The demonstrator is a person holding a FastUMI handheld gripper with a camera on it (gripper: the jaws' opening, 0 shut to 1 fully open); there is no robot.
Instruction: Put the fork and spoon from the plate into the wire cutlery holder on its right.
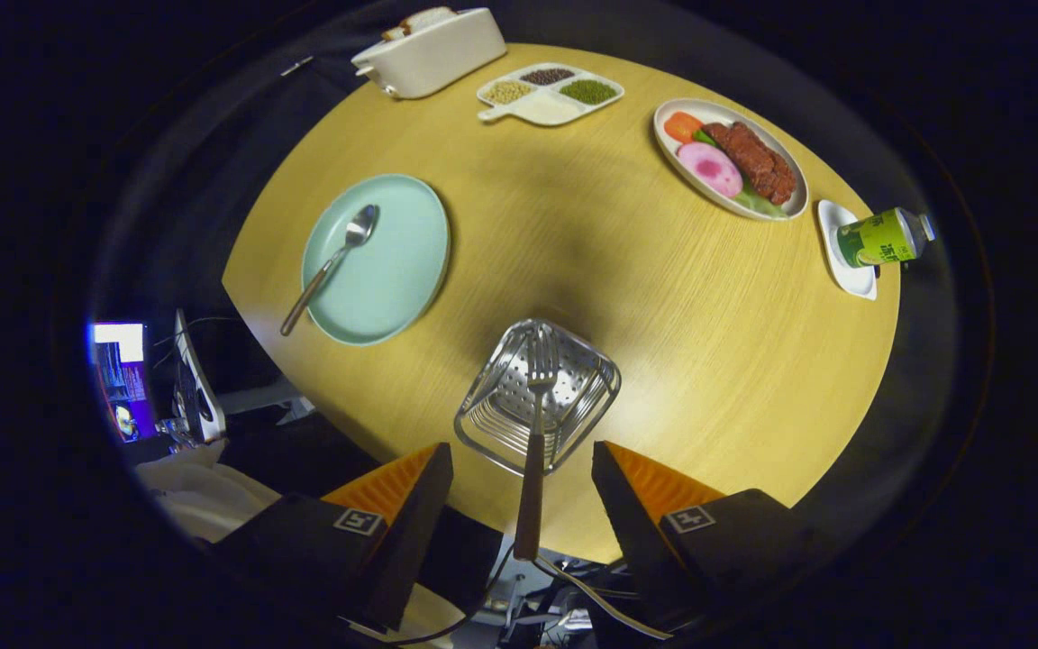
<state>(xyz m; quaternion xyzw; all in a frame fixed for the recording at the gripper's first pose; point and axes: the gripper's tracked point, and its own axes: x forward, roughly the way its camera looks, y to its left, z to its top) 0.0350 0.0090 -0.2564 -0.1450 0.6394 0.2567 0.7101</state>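
Note:
My gripper (522,451) looks down from above the round wooden table (663,342), open, its fingers spread wide. Between them, touching neither, hangs a fork (532,433) with a brown handle. Its tines point down into the wire cutlery holder (492,410), which stands just ahead of the fingers near the table's front edge. Whether the fork rests in the holder or is falling, I cannot tell. Beyond the holder to the left lies a teal plate (397,261). A metal spoon (330,266) rests across it, handle sticking out over the near rim.
At the far side stand a white box with bread (433,50) and a divided dish of grains (550,90). To the far right are a plate of food (731,158) and a green can (884,239) on a small white dish. A lit screen (118,379) sits off the table, left.

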